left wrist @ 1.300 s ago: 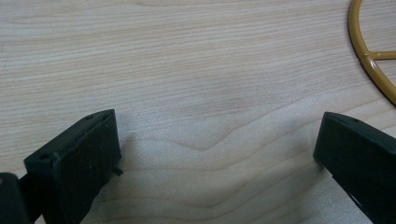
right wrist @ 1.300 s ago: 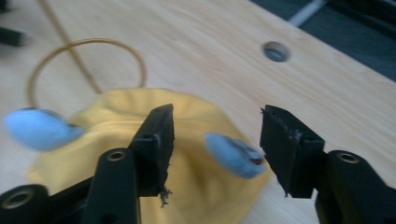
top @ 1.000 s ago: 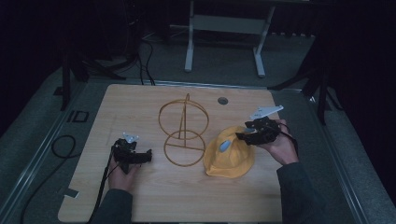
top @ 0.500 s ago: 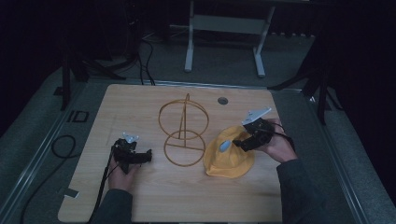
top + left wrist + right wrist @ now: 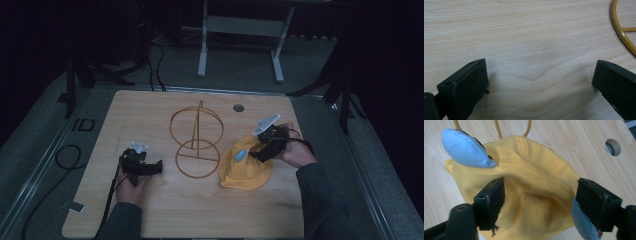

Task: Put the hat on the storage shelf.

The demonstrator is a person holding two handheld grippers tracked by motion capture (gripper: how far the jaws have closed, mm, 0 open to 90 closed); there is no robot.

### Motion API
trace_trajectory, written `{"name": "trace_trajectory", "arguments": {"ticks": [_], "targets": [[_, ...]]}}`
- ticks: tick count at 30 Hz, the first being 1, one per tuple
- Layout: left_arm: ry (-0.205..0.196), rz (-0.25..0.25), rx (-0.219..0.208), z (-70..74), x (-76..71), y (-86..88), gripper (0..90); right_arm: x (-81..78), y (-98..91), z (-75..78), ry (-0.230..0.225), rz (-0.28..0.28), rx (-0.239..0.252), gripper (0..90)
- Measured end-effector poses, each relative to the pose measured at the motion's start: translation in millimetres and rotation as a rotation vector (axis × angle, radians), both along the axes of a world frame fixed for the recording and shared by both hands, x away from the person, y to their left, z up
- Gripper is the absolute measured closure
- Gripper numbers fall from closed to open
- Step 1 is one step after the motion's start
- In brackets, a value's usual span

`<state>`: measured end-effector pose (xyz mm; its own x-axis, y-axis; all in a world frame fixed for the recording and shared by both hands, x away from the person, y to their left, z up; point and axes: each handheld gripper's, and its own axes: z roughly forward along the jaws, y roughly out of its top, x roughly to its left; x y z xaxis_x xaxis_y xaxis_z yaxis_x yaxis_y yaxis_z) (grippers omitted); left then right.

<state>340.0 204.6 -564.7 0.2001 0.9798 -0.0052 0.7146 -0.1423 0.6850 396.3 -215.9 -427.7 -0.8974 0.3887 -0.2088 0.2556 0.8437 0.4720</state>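
Two things matter: the yellow hat [image 5: 246, 167] lies flat at the lower right of the high view, just right of the wire stand [image 5: 196, 140], not yet on it. Your right gripper [image 5: 256, 151] has just been opening; its jaws straddle the crown wide, gripping nothing. Your left gripper [image 5: 159, 166] rests open and empty at lower left. Grasping, lifting and hanging remain.

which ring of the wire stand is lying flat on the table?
The lower ring, the one with the crossbar, nearest the person. It lies flat on the table; the other ring stands upright behind it.
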Motion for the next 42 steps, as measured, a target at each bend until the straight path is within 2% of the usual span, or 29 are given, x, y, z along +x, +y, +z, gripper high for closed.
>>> {"name": "trace_trajectory", "arguments": {"ticks": [8,12,16,25,28,36,42], "targets": [[0.0,0.0,0.0,0.0,0.0,0.0,0.4,0.8,5.3,0.5,-0.031,0.037,0.004,29.1],[0.0,-0.001,0.0,0.0,0.1,-0.1,0.4,1.6,6.7,-0.8,-0.006,0.062,0.002,31.1],[0.001,-0.001,0.0,0.0,0.1,-0.1,0.4,4.2,7.7,-0.6,0.015,0.072,-0.018,38.3],[0.0,-0.001,0.0,0.0,0.1,-0.1,0.4,6.3,22.1,4.0,0.01,0.115,-0.145,45.2],[0.0,-0.001,0.0,0.0,0.1,-0.1,0.4,7.4,26.1,6.5,0.019,0.136,-0.192,52.5],[0.0,0.0,0.0,0.0,0.1,-0.1,0.4,8.7,31.0,9.3,0.056,0.162,-0.249,74.9],[0.0,-0.001,0.0,0.0,0.1,-0.1,0.4,9.7,31.4,14.1,0.059,0.157,-0.273,79.9]]}}
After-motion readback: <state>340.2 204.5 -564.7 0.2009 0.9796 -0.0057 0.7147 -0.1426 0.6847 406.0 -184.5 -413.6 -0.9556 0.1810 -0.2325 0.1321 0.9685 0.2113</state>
